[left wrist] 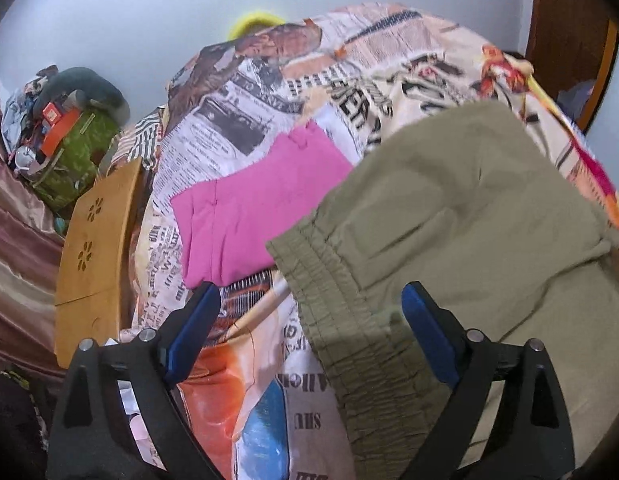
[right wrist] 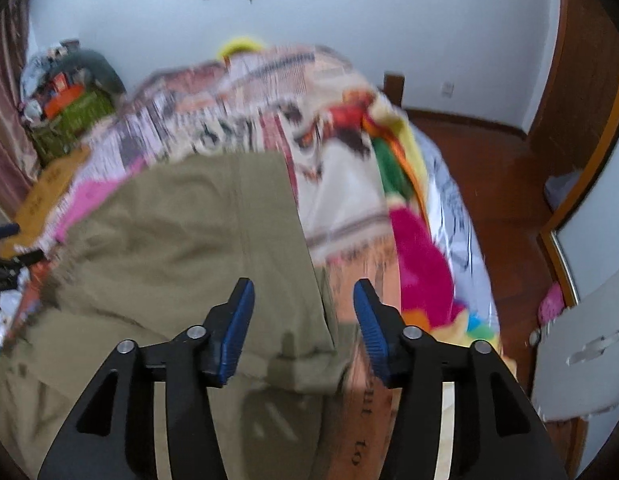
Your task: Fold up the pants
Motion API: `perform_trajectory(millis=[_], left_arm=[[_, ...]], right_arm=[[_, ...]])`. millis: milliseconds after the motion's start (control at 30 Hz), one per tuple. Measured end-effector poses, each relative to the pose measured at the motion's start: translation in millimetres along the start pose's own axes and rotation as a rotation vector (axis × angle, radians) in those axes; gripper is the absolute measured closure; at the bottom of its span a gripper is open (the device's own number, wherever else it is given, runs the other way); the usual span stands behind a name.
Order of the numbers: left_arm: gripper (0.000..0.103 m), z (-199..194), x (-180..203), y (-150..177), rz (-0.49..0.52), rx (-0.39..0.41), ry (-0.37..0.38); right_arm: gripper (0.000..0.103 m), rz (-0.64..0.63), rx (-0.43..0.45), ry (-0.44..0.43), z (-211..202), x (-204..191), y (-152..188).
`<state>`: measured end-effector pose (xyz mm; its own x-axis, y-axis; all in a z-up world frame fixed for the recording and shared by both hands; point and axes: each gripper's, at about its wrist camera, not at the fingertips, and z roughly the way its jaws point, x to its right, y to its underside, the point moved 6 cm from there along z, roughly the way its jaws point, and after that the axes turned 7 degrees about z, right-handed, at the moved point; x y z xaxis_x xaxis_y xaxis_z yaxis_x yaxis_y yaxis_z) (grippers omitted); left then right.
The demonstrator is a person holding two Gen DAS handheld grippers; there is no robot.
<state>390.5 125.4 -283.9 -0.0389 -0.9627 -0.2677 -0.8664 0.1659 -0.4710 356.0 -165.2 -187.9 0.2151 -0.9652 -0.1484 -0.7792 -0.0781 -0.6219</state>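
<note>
Olive-green pants (left wrist: 461,216) lie folded over on a bed covered with a newspaper-print sheet (left wrist: 237,128). Their elastic waistband (left wrist: 341,328) runs between my left gripper's fingers. My left gripper (left wrist: 311,300) is open and hovers over the waistband edge. In the right wrist view the pants (right wrist: 181,240) fill the lower left. My right gripper (right wrist: 303,300) is open above their right edge, holding nothing. The right view is blurred.
A folded pink garment (left wrist: 249,208) lies on the sheet left of the pants. A wooden board (left wrist: 93,248) and a green bag with clutter (left wrist: 73,148) stand at the left. A colourful blanket (right wrist: 413,248) hangs off the bed's right side above the wooden floor (right wrist: 501,184).
</note>
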Motion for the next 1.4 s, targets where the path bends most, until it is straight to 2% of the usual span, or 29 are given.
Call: perform_trajectory(millis=[167, 367, 600, 933, 1067, 1167, 1267, 1333, 1400], left_arm=[[0.008, -8.4, -16.2, -19.9, -0.053, 0.046, 0.001], [0.007, 3.5, -34.8, -35.0, -0.108, 0.068, 0.011], [0.007, 39.6, -46.5, -37.9, -0.161, 0.046, 0.050], [0.007, 111.6, -51.5, -21.1, -0.223, -0.068, 0.102], [0.007, 132.2, -47.6, -14.5, -0.247, -0.109, 0.150], [0.007, 141.9, -42.9, -11.6, -0.261, -0.126, 0.193], [0.007, 146.3, -37.2, -11.5, -0.238, -0.129, 0.196], [0.011, 146.0, -34.8, -11.2, -0.239, -0.123, 0.208], [0.028, 144.6, -32.1, -11.8, -0.243, -0.118, 0.244]], right_arm=[[0.048, -0.008, 0.073, -0.040, -8.9, -13.9, -31.8], [0.048, -0.018, 0.092, -0.056, 9.0, -26.2, -55.9], [0.048, -0.016, 0.033, -0.057, 60.4, -28.5, -63.9], [0.048, 0.002, -0.088, -0.050, 141.5, -22.1, -71.7], [0.048, 0.017, -0.103, -0.035, 163.0, -17.4, -76.8], [0.048, 0.044, -0.107, -0.064, 173.7, -17.3, -78.6], [0.048, 0.059, -0.120, -0.098, 184.7, -22.9, -77.0], [0.052, 0.054, -0.115, -0.111, 189.6, -28.0, -76.7], [0.064, 0.051, -0.100, -0.133, 190.8, -33.5, -76.9]])
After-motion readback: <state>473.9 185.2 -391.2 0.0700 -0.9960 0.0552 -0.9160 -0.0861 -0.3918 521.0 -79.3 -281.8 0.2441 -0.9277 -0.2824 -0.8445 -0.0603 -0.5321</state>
